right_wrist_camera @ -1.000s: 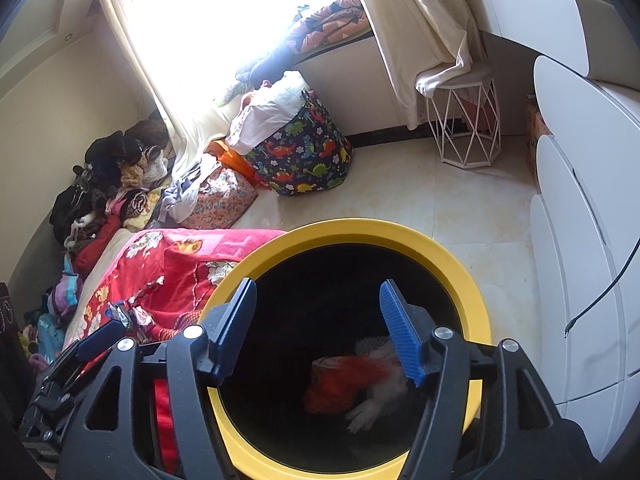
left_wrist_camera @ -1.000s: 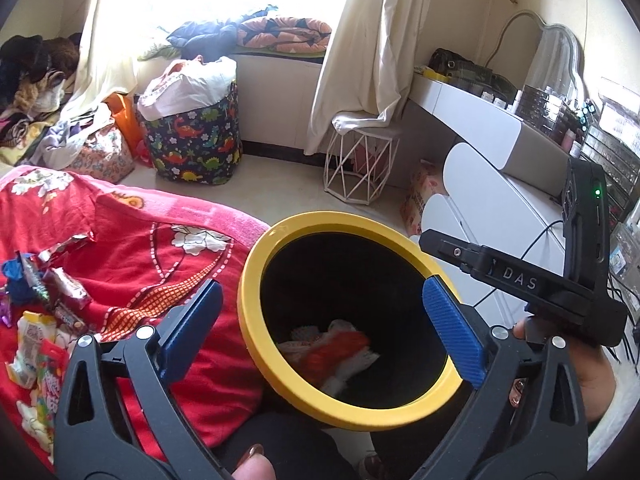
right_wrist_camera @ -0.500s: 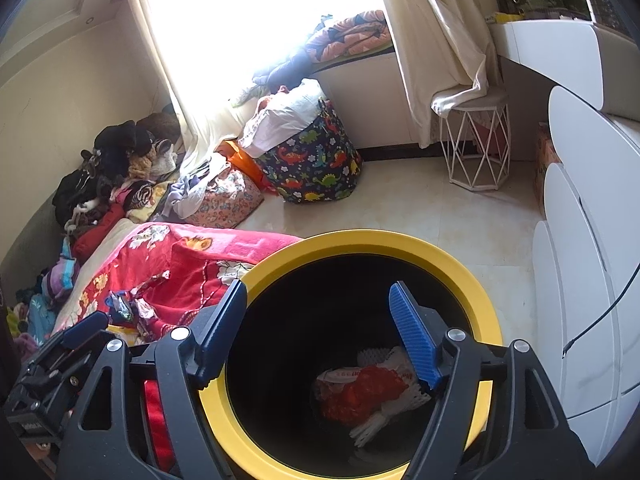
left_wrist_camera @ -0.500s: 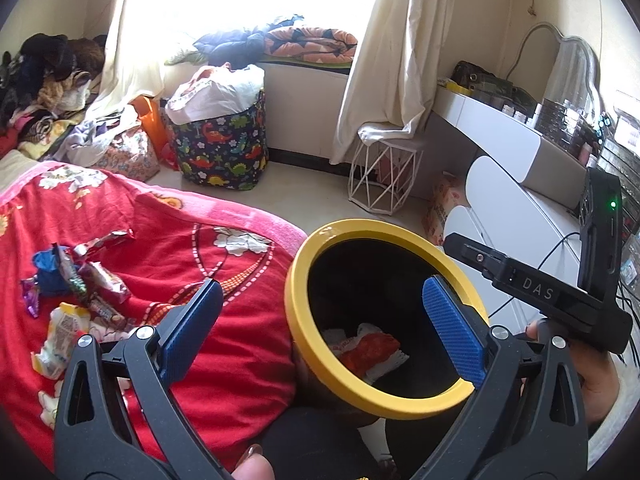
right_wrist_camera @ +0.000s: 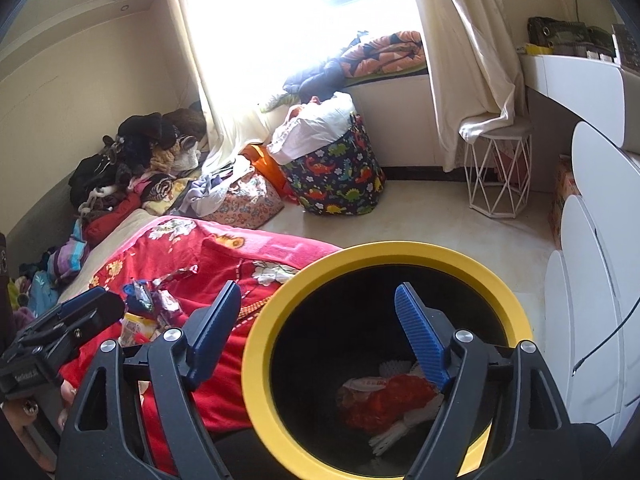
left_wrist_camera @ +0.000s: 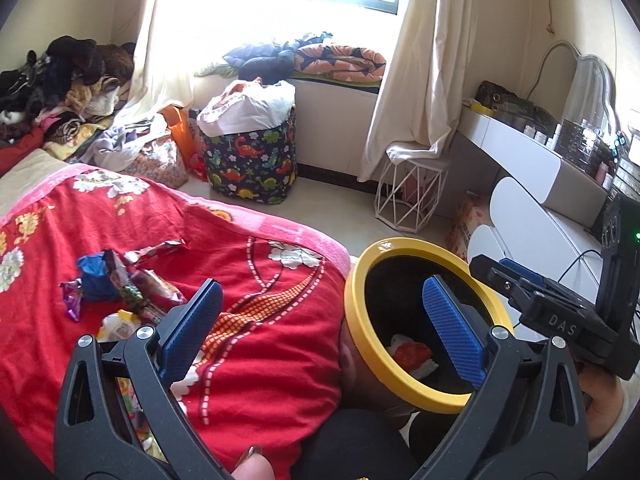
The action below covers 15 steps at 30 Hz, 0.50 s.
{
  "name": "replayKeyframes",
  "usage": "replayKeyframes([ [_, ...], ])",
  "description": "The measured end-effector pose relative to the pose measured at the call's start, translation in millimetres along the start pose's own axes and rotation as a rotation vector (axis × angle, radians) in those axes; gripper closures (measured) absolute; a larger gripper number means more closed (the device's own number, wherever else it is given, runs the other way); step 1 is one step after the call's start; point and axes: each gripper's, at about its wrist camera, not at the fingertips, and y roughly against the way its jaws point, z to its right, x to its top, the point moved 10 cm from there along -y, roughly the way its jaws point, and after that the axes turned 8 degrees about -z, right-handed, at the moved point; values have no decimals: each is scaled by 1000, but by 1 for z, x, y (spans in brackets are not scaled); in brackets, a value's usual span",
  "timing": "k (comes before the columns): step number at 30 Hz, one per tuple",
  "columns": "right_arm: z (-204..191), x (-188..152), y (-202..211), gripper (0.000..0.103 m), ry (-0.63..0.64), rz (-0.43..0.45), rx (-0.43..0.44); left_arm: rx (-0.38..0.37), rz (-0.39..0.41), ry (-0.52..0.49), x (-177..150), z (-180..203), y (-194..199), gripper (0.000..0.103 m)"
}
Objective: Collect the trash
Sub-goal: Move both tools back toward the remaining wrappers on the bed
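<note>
A black bin with a yellow rim [left_wrist_camera: 360, 322] [right_wrist_camera: 260, 344] stands beside the red bed cover. A red and white wrapper [left_wrist_camera: 410, 356] [right_wrist_camera: 384, 400] lies inside it. Several loose wrappers [left_wrist_camera: 116, 288] [right_wrist_camera: 150, 304] lie on the red cover [left_wrist_camera: 248, 340] to the left. My left gripper [left_wrist_camera: 320, 332] is open and empty, over the cover's edge and the bin's left side. My right gripper [right_wrist_camera: 318, 332] is open and empty above the bin's mouth; it also shows in the left wrist view [left_wrist_camera: 532, 296].
A dinosaur-print laundry basket [left_wrist_camera: 250, 160] and a white wire stool [left_wrist_camera: 408, 196] stand on the floor by the window. A white dresser [left_wrist_camera: 532, 168] runs along the right wall. Clothes are piled at the far left [left_wrist_camera: 60, 92].
Both grippers have swung left, away from the bin toward the bed. The wrappers on the red cover have come further into view. Both stay open and empty.
</note>
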Motion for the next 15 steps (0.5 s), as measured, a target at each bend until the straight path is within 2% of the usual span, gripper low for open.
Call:
replayKeyframes([
  [15, -64, -10, -4, 19, 83, 8, 58, 84, 57, 49, 4, -61, 23, 11],
])
